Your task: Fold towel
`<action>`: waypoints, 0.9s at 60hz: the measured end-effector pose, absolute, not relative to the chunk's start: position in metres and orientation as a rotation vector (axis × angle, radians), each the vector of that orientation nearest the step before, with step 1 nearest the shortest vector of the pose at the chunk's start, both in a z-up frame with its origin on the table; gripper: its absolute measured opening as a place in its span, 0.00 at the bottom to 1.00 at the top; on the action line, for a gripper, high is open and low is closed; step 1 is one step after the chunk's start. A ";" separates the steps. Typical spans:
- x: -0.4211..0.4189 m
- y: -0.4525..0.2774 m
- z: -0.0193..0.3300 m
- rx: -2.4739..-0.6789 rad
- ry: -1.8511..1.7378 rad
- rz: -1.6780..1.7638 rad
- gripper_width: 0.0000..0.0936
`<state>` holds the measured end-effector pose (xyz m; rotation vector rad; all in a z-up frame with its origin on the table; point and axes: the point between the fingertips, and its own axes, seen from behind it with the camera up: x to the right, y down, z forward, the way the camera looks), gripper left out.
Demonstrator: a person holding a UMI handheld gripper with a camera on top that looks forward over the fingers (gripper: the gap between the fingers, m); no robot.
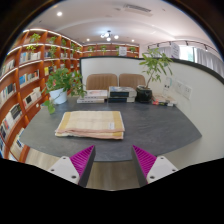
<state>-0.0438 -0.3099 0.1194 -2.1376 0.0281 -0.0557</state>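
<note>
Towel (89,123) on grey table (150,125), beyond and left of gripper (115,160), fingers spread wide and empty; judged soft, light, limp, best pinched at a near corner through one layer.

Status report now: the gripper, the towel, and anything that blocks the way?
Gripper open, holding nothing. Towel lies folded on the grey table, just ahead of the fingers. Nothing between them. Potted plant and books stand beyond.
</note>
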 end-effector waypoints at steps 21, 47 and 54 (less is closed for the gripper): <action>-0.303 -0.167 0.038 -2.244 -0.168 0.132 0.76; -0.327 -0.056 -0.014 -2.319 -0.079 -0.005 0.63; -0.321 -0.055 -0.014 -2.304 -0.052 -0.039 0.47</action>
